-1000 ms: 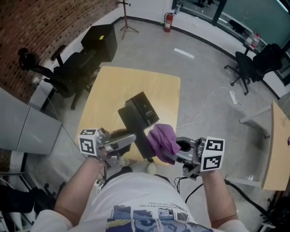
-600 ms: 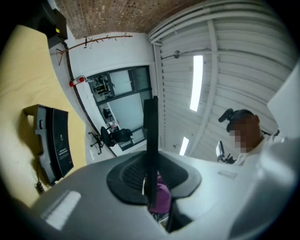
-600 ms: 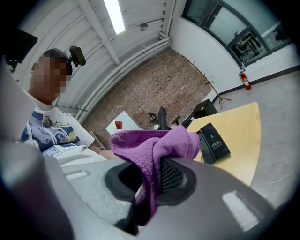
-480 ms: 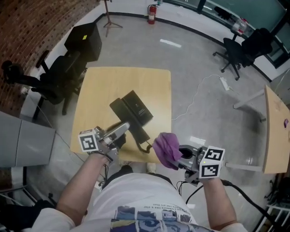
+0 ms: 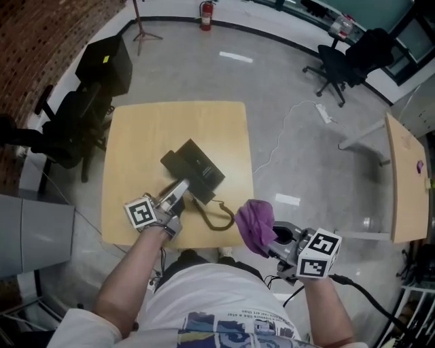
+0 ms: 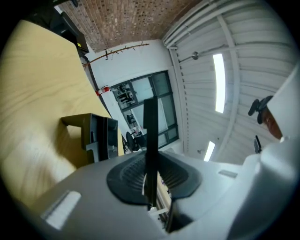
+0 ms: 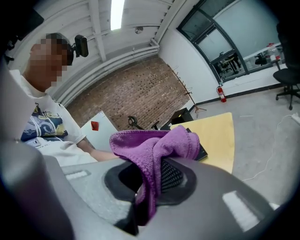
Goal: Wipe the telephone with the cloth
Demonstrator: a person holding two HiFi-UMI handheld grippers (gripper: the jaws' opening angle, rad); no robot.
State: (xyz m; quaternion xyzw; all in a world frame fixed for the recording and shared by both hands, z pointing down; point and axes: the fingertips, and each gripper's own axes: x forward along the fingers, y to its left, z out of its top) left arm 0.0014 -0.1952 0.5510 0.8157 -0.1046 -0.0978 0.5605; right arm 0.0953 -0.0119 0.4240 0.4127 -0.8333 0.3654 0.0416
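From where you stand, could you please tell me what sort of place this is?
Probably an office or lab workspace: a wooden desk, black swivel chairs on a bare floor, and a fire extinguisher.

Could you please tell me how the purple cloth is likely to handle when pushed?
The purple cloth is probably floppy: it droops in folds over the right hand-held gripper. It seems light, since one pinch carries it. Its fuzzy pile should drag, not slip.

Straight ahead of my left gripper [image 5: 178, 194], whose jaws pinch the handset [image 6: 150, 154], the telephone [image 5: 197, 165] blocks mid-table [image 5: 136, 129]. Bare wood lies beyond it and on both sides. The cord [image 5: 219, 219] loops between my grippers. My right gripper [image 5: 270, 239] hangs over open floor [image 5: 306, 156], with the cloth [image 5: 255, 221] bunched in front of its jaws.
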